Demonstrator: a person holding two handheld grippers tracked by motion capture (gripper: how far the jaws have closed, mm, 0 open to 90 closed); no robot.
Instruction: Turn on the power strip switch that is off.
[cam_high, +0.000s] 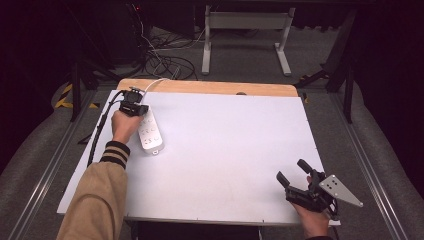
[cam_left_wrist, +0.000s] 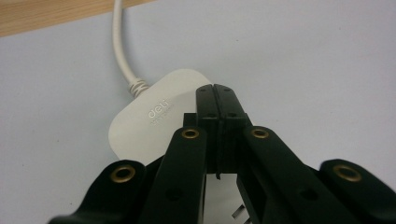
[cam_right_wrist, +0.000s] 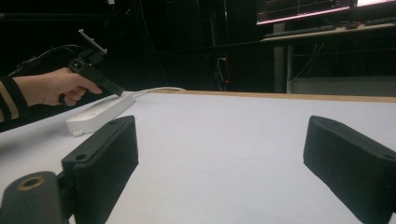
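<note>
A white power strip (cam_high: 151, 132) lies on the left part of the white table top (cam_high: 225, 150), its cable (cam_high: 157, 82) running off the far edge. My left gripper (cam_high: 141, 111) points down at the strip's cable end. In the left gripper view its jaws (cam_left_wrist: 215, 91) are pressed together with nothing between them, just over the strip (cam_left_wrist: 149, 116) beside the cable (cam_left_wrist: 119, 46); whether they touch it I cannot tell. My right gripper (cam_high: 291, 170) rests near the front right corner, jaws wide apart (cam_right_wrist: 222, 135) and empty, facing the strip (cam_right_wrist: 98, 114) and the left gripper (cam_right_wrist: 119, 92).
A wooden strip (cam_high: 210, 87) borders the table's far edge. Behind it stand a white desk frame (cam_high: 245, 22) and loose cables (cam_high: 165, 60) on the floor. Grey rails run along both table sides.
</note>
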